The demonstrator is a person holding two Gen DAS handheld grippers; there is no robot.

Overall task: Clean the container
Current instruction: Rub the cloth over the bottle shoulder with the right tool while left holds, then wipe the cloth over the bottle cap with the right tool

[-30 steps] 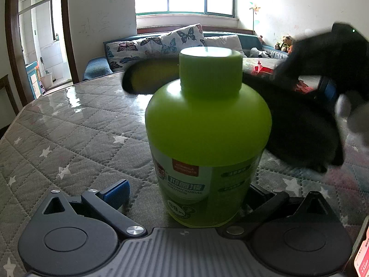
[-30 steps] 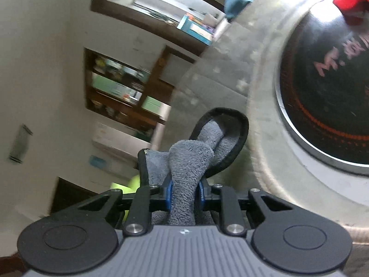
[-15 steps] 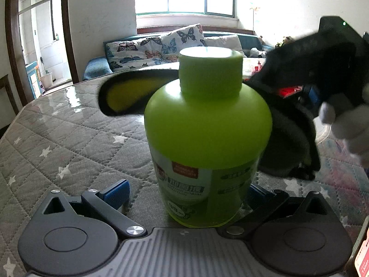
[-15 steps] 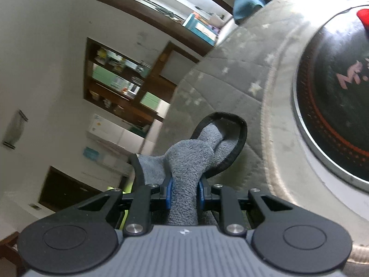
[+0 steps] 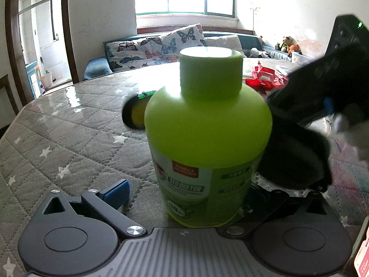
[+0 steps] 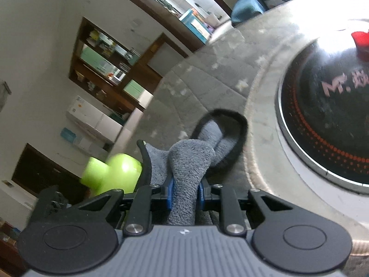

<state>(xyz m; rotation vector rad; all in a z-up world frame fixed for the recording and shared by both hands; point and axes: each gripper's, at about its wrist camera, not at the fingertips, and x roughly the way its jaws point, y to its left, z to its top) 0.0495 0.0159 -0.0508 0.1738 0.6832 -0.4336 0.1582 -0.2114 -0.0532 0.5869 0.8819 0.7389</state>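
— So, what's nearest you?
— Your left claw (image 5: pixel 184 198) gapes wide around the lime-green plastic bottle (image 5: pixel 207 138), upright on the grey quilted tabletop (image 5: pixel 69 138).
— And the right?
— Your right claw (image 6: pixel 184 196) pinches the grey fleecy black-edged cloth (image 6: pixel 191 161) tight, just behind the bottle; farther off lies a round black cooktop (image 6: pixel 327 120).

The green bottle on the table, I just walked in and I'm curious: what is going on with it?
A person works two handheld grippers. The left gripper stands open around the lime-green plastic bottle, upright and capped on the grey quilted star-print table cover; its visible blue pad is clear of the bottle. The right gripper is shut on a grey fluffy cloth with black edging, held behind and beside the bottle. Whether cloth touches bottle is unclear.
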